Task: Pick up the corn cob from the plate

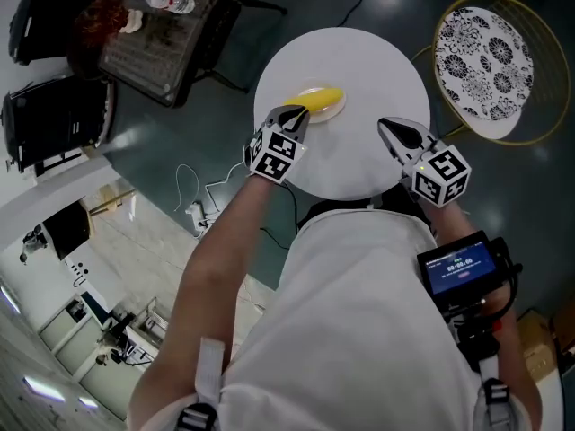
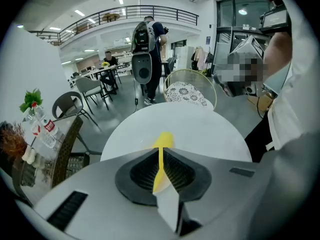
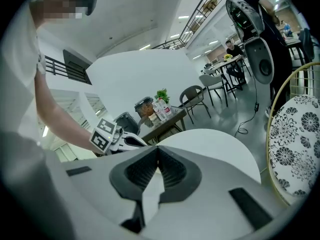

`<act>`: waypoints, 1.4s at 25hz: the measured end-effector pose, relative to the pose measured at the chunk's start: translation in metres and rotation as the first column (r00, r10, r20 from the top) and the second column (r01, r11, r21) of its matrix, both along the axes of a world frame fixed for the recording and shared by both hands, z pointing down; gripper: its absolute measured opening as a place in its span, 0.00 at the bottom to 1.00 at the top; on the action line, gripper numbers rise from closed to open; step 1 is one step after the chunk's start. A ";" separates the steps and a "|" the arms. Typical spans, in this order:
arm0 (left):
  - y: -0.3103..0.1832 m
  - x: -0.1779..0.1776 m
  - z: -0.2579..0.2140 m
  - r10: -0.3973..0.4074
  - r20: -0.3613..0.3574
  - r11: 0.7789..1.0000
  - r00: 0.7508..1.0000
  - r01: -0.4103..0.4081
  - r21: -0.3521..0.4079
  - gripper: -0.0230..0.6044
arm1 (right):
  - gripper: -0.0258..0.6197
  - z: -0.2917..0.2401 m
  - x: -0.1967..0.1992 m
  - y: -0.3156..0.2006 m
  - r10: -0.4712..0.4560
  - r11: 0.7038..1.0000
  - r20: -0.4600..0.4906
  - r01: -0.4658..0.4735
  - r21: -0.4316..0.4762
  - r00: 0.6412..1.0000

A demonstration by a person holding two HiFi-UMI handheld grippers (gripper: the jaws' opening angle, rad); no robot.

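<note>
So far nothing is lifted: the corn cob (image 1: pixel 321 98) lies on its plate (image 1: pixel 336 111) on the table (image 1: pixel 359 57), the left tongs (image 1: pixel 295 117) closed and empty just beside it, the right tongs (image 1: pixel 396 136) likewise closed farther off; grasping and lifting remain.

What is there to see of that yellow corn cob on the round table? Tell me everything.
The corn cob is a short, bright yellow, rounded piece with a smooth look; no kernels can be made out. It lies flat on a small pale plate towards the far side of the round white table. The left gripper, jaws shut, points at its left end from close by; whether they touch cannot be told. The right gripper is well apart from it.
</note>
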State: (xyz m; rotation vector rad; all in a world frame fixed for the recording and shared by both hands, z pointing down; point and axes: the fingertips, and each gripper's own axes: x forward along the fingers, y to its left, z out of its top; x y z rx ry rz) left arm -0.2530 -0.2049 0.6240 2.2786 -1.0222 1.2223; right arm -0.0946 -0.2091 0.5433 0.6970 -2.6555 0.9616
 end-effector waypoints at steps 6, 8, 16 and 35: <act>-0.009 -0.003 0.019 0.090 0.061 0.995 0.994 -0.087 -0.049 0.05 | 0.05 0.008 0.005 0.006 0.036 0.999 0.008 -0.035 -0.006 0.999; -0.007 0.001 0.027 0.124 0.077 0.991 0.989 -0.118 -0.070 0.08 | 0.05 0.011 0.009 0.011 0.050 0.999 0.007 -0.050 -0.010 0.999; 0.000 0.011 0.037 0.272 0.177 0.958 0.946 -0.249 -0.141 0.29 | 0.05 -0.001 0.030 0.037 0.139 0.990 -0.010 -0.139 -0.021 0.990; -0.017 0.002 0.091 0.467 0.319 0.874 0.825 -0.377 -0.306 0.44 | 0.05 0.017 0.060 0.043 0.239 0.970 -0.041 -0.240 -0.041 0.970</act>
